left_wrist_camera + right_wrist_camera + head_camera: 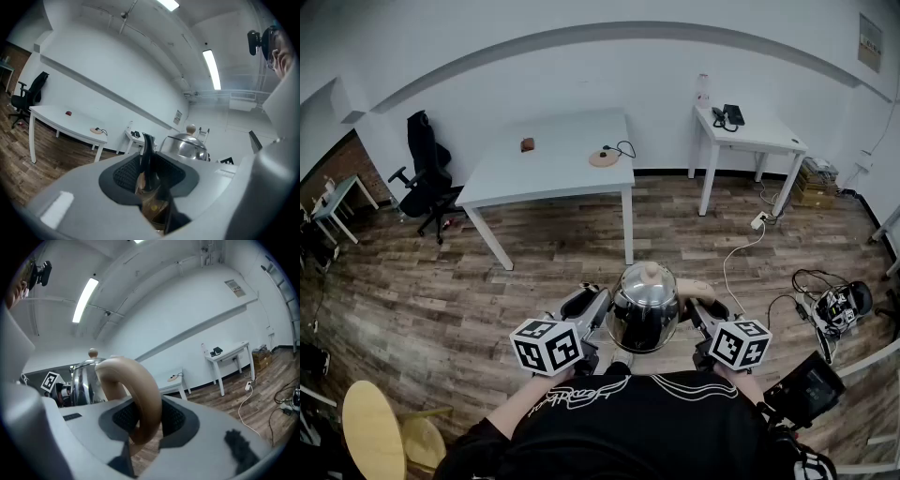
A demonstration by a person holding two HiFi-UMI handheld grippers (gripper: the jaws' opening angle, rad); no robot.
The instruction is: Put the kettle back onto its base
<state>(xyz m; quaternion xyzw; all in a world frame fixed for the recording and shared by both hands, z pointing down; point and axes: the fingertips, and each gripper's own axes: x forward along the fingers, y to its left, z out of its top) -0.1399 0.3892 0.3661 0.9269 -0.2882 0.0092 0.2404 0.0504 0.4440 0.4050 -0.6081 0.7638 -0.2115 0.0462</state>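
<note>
A shiny steel kettle [644,305] with a tan lid knob hangs in the air in front of me, held between both grippers. My left gripper [598,311] is shut on its dark spout [149,152], and the kettle body [188,146] shows beyond the jaws. My right gripper [697,311] is shut on the tan loop handle [136,394], with the kettle body [83,380] to its left. The round tan base [604,157] with a black cord lies on the far white table [544,173]. The base [96,131] is also small and far off in the left gripper view, and the base [174,378] in the right gripper view.
A small red-brown object [528,144] lies on the same table. A second white table [755,139] with a phone stands at the right. A black office chair [422,173] is at the left, cables and gear [830,305] on the floor at right, a round wooden stool [375,427] near me.
</note>
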